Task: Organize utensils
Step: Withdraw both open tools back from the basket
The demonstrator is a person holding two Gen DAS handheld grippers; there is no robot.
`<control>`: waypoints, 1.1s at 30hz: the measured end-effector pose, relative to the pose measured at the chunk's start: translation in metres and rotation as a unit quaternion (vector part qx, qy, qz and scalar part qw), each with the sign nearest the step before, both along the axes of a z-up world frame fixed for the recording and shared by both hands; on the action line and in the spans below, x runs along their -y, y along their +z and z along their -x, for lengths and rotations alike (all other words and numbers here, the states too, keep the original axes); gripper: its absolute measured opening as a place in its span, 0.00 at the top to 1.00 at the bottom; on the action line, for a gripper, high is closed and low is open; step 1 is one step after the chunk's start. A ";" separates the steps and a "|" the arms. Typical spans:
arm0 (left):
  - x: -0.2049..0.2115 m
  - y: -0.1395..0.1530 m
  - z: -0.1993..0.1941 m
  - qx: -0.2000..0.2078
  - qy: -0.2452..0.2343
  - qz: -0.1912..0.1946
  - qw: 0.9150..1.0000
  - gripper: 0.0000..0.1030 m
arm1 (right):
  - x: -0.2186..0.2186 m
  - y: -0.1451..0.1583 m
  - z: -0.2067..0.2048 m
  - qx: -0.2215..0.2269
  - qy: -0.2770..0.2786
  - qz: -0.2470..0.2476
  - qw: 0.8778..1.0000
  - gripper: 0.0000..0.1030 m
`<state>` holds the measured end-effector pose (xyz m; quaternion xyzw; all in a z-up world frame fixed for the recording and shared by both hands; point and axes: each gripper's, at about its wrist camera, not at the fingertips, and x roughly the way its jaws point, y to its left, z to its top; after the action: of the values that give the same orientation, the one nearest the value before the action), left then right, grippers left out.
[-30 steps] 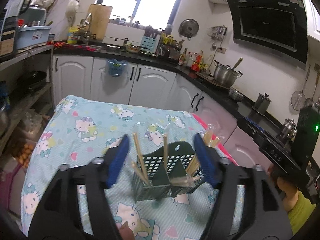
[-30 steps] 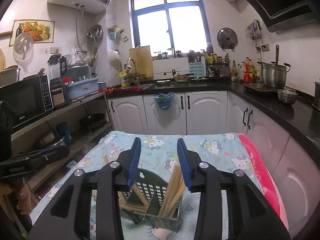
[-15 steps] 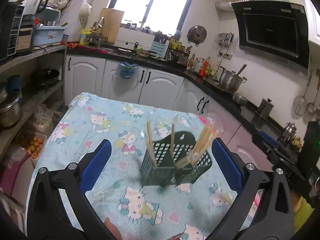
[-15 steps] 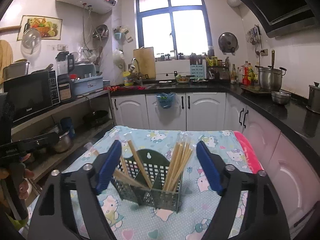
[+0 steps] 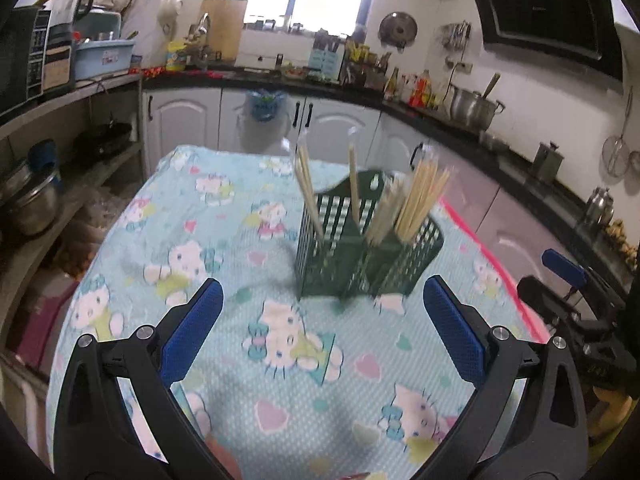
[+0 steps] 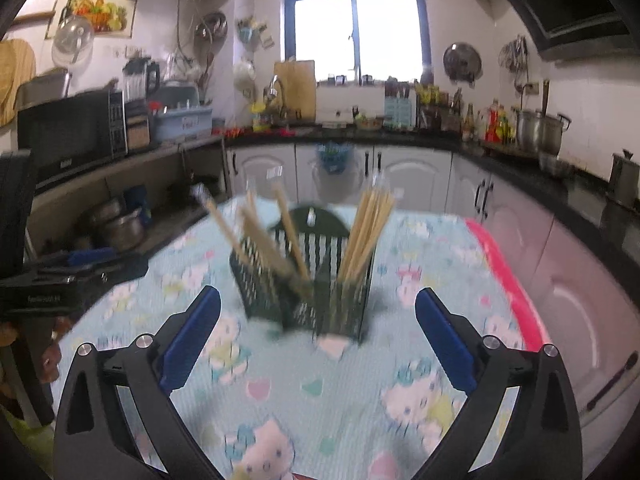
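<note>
A dark green mesh utensil holder point(image 5: 362, 256) stands upright on the table with the cartoon-cat cloth point(image 5: 280, 344). A bundle of wooden chopsticks point(image 5: 416, 200) leans in its right compartment and single chopsticks point(image 5: 308, 196) stand in the left. My left gripper point(image 5: 322, 330) is open and empty, a short way in front of the holder. In the right wrist view the holder point(image 6: 308, 280) and chopsticks point(image 6: 366, 232) are blurred; my right gripper point(image 6: 318, 338) is open and empty just before it. Each gripper shows at the edge of the other's view.
White kitchen cabinets point(image 6: 412, 176) and a black counter run behind and to the right of the table. Open shelves with pots point(image 5: 32, 200) and a microwave point(image 6: 68, 128) stand to the left. The table's pink edge point(image 6: 508, 280) is on the right.
Both grippers opened wide and drew back from the holder, which stays standing on the cloth with the chopsticks in it.
</note>
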<state>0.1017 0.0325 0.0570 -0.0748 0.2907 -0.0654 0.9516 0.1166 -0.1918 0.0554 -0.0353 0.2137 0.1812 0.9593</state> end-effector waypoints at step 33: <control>0.020 -0.046 0.046 0.096 0.030 -0.026 0.995 0.10 | 0.020 -0.064 0.060 0.106 -0.056 -0.029 0.992 0.06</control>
<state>0.0556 0.0125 0.0114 -0.0523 0.1975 -0.0358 0.9783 0.0565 -0.2122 -0.0082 -0.0149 0.1075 0.1286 0.9857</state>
